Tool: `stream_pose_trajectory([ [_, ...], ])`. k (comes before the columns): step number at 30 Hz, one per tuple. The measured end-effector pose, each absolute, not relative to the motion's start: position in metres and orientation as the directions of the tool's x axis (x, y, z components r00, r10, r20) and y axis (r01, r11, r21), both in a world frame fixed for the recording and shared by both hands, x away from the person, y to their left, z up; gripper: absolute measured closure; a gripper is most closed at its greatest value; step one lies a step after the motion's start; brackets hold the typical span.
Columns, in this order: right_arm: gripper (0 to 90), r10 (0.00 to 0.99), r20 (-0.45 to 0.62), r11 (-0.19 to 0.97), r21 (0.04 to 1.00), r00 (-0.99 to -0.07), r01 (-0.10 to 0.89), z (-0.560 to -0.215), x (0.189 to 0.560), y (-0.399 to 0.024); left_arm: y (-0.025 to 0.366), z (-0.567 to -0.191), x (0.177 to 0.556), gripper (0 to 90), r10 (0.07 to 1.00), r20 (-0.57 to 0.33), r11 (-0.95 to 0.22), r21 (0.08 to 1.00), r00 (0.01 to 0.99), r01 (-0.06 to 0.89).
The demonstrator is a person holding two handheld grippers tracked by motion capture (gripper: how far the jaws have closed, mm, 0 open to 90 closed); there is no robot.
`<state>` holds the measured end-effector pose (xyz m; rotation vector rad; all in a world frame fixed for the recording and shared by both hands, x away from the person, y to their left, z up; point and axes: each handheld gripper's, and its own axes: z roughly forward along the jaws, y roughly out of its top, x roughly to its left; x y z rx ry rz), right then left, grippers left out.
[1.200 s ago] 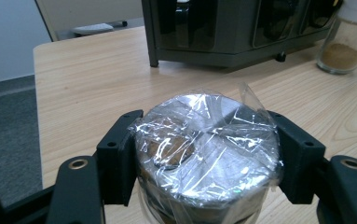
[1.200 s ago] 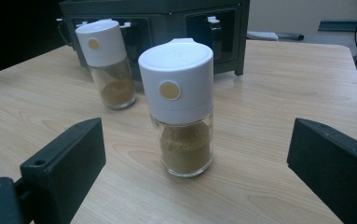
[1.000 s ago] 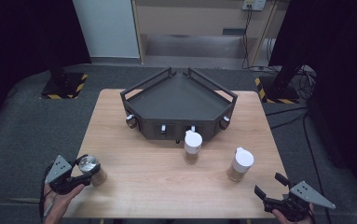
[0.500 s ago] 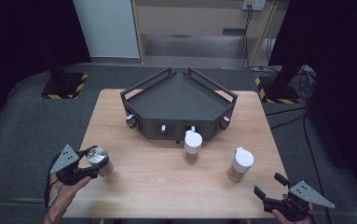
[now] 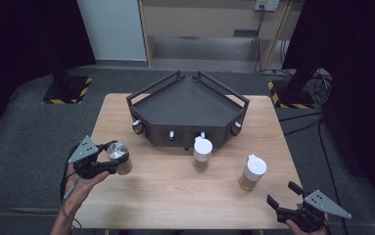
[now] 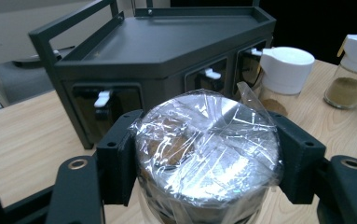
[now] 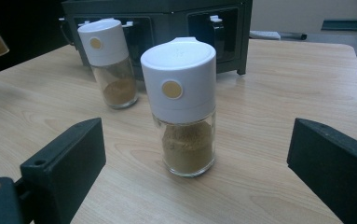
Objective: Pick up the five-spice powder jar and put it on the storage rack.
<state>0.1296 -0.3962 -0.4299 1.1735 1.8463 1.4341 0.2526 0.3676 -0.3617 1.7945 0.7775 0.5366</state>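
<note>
Now: left tool (image 5: 107,160) clamps film-wrapped, silver-lidded glass spice jar (image 5: 118,157), near-left above wooden table (image 5: 175,191) | right tool (image 5: 284,194) wide open, empty, near-right | risk: slick film lets jar slip; swinging it could strike dark angular rack (image 5: 187,105)

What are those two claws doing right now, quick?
Left claw: closed on the jar with the shiny, plastic-wrapped lid.
Right claw: open, holding nothing; a white-capped spice jar stands ahead of it.
</note>
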Motion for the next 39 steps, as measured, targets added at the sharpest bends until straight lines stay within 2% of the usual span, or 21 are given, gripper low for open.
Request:
stream_pose_trajectory([
  [15, 4.2, 0.863, 0.111, 0.059, 0.947, -0.492, 0.317, -0.431, 0.13, -0.398, 0.327, -0.313, 0.305, 33.0, 0.692, -0.004, -0.247, 0.938, 0.722, 0.242],
  [28, 4.0, 0.861, 0.122, 0.05, 0.946, -0.493, 0.321, -0.432, 0.131, -0.399, 0.292, -0.28, 0.345, 33.0, 0.712, 0.015, -0.259, 0.935, 0.702, 0.244],
  [39, 2.5, 0.858, 0.133, 0.043, 0.944, -0.496, 0.327, -0.432, 0.132, -0.401, 0.268, -0.267, 0.373, 33.0, 0.741, 0.012, -0.24, 0.939, 0.671, 0.248],
])
